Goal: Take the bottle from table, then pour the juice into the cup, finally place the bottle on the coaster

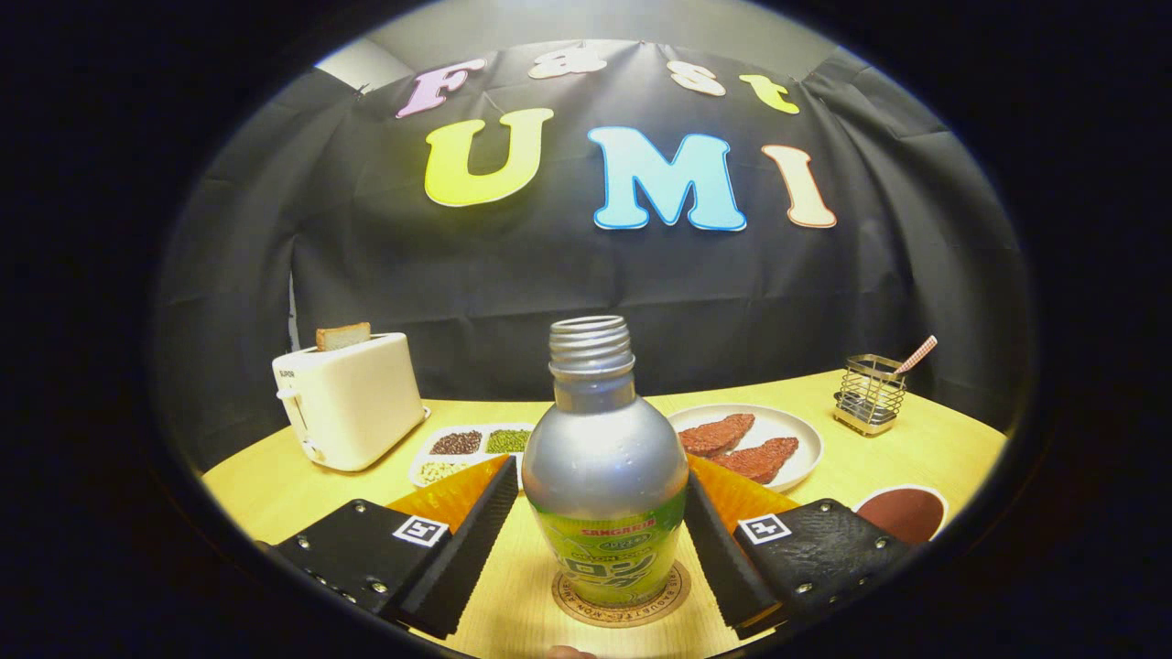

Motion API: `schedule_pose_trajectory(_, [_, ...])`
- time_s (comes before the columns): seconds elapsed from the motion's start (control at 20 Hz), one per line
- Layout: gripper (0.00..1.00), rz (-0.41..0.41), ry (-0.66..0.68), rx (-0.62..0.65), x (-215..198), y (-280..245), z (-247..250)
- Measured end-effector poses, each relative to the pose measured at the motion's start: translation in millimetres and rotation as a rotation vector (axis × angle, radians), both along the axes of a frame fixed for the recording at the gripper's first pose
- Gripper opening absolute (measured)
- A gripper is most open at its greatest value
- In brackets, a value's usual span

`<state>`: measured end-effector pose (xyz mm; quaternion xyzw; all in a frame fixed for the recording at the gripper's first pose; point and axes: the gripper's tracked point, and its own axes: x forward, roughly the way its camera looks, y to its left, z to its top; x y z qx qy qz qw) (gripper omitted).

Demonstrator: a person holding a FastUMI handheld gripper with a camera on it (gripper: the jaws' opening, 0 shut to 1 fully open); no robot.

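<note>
**Bottle standing on the coaster, fingers spread to either side**

The bottle [604,476], silver with a green label and its threaded neck uncapped, stands upright on the round cork coaster [621,599] near the front edge of the yellow tabletop [275,494]. The hand-held gripper [595,540] is released: its two black fingers [472,540] flank the bottle with the jaws spread, and a narrow gap shows on each side between the pads and the bottle's body, so neither presses on it.

Beyond the fingers, toward the tabletop's back edge, a white toaster [352,398] with a slice of bread [343,336] in its slot sits at the left. Beside it lies a divided tray [462,453] holding dark, green and pale grains. Behind the bottle to the right, a white plate [797,448] carries two reddish-brown pieces. A wire holder [870,394] with a striped stick stands near the right rear edge. A cup [905,513] of dark brown contents sits just beyond the right finger.
</note>
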<state>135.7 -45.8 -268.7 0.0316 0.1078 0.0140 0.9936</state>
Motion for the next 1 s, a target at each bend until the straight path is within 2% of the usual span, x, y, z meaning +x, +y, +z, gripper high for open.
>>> schedule_pose_trajectory(0.15, [1.00, -0.024, -0.034, -0.027, -4.1, -10.2, 18.7])
schedule_pose_trajectory(0.35, [0.99, -0.053, -0.086, -0.032, -14.7, -25.1, 69.6])
schedule_pose_trajectory(0.7, [0.99, -0.018, -0.132, -0.084, -46.8, -40.0, 186.4])
schedule_pose_trajectory(0.85, [0.99, -0.004, -0.148, -0.020, -53.9, -35.9, 226.5])
schedule_pose_trajectory(1.0, [0.99, 0.002, -0.161, -0.058, -63.7, -36.0, 263.6])
